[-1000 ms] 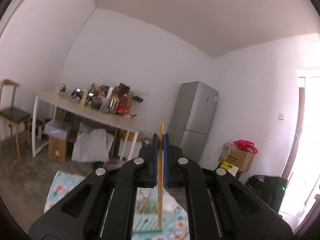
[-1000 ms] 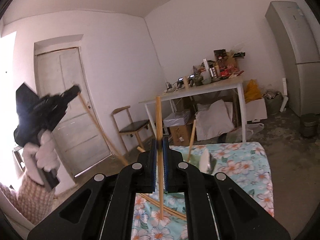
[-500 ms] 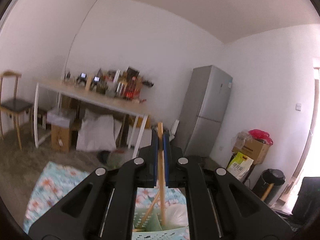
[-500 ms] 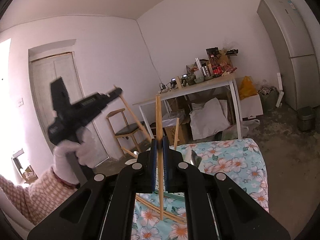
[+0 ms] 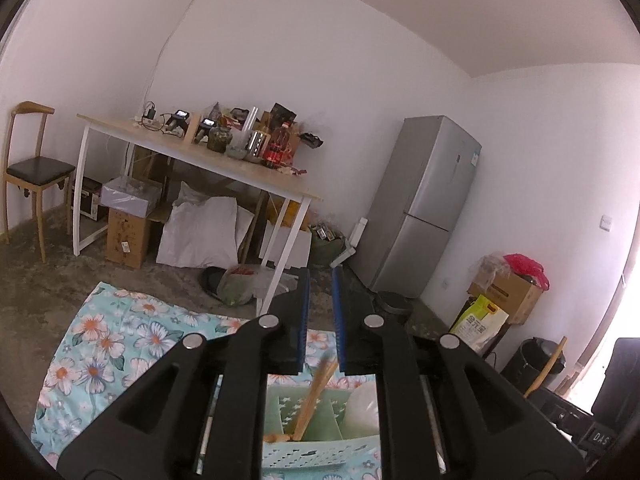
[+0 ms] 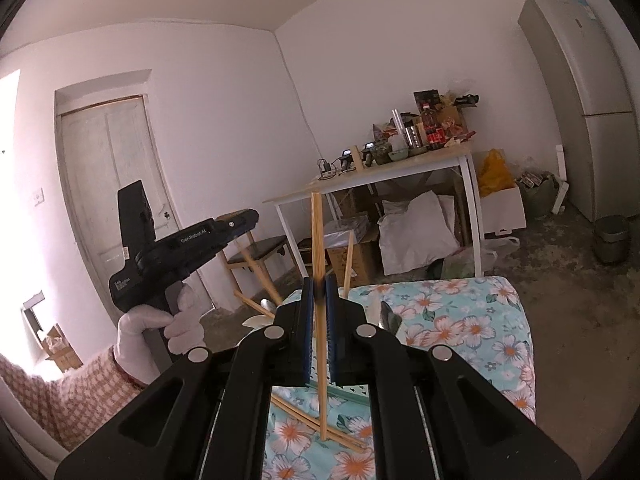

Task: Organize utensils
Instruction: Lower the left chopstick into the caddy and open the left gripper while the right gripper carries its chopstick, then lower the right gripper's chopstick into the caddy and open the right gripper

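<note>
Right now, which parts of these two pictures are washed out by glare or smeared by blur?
Left wrist view: daylight bleaches the right edge beside the fridge; a chopstick below the opening left claw is blurred over the green basket. Right wrist view: the left edge is blown out white behind the gloved hand; the chopstick in the right claw is sharp.

Plain white walls [image 5: 320, 60] and rough grey concrete floor [image 5: 48, 276]; cluttered white-legged wooden table [image 5: 192, 156] centre-left, wooden chair with black seat [image 5: 32, 168] far left, tall silver refrigerator [image 5: 428, 208] centre-right, pale panelled door [image 6: 116, 184] left.
</note>
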Available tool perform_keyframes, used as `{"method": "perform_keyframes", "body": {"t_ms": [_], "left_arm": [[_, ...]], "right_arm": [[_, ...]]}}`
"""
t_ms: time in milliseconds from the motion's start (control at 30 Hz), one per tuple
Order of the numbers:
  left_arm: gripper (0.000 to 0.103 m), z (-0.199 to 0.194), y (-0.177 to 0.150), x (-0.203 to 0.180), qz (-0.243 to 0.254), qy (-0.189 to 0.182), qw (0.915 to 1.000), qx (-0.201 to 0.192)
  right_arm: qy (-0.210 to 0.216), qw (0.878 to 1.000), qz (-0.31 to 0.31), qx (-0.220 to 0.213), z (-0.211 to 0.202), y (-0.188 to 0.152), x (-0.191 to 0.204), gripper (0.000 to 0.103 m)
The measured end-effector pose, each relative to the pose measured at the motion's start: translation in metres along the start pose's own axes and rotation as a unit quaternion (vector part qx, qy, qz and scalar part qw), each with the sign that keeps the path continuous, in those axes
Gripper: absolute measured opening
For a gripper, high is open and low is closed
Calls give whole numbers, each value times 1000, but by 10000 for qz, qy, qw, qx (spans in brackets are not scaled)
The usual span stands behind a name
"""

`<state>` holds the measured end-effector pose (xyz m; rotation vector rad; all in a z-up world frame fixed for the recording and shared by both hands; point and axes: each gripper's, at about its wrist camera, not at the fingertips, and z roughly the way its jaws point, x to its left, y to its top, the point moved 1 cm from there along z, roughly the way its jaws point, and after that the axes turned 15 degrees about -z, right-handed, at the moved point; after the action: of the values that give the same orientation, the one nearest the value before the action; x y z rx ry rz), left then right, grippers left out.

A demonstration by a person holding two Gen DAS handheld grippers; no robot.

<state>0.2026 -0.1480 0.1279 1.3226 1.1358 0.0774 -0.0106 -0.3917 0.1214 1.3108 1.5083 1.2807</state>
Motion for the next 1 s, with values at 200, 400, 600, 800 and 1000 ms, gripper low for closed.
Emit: {"method": "perform_keyframes", "body": {"t_ms": [200,400,600,800,1000], "left_arm": [[30,-14,4,2,-154,-97,9998,48],[65,-56,9,1,-89,-119,9997,-176],[84,-109,-13,26,184,197,9996,-85],[89,-141,-59,77,385,1355,9895,335],[92,-161,-89,113,261,2068,9766,522]], "right_arm": [[-19,9999,-150,-55,-1,11,6,6],[-78,9978,-540,-381,3,48,8,6],[-224,9933,-913,-678,27,80,7,6],[-311,9919,-1114,-517,72,83,7,6],[-400,9934,-1067,137,124,49,5,6]]}}
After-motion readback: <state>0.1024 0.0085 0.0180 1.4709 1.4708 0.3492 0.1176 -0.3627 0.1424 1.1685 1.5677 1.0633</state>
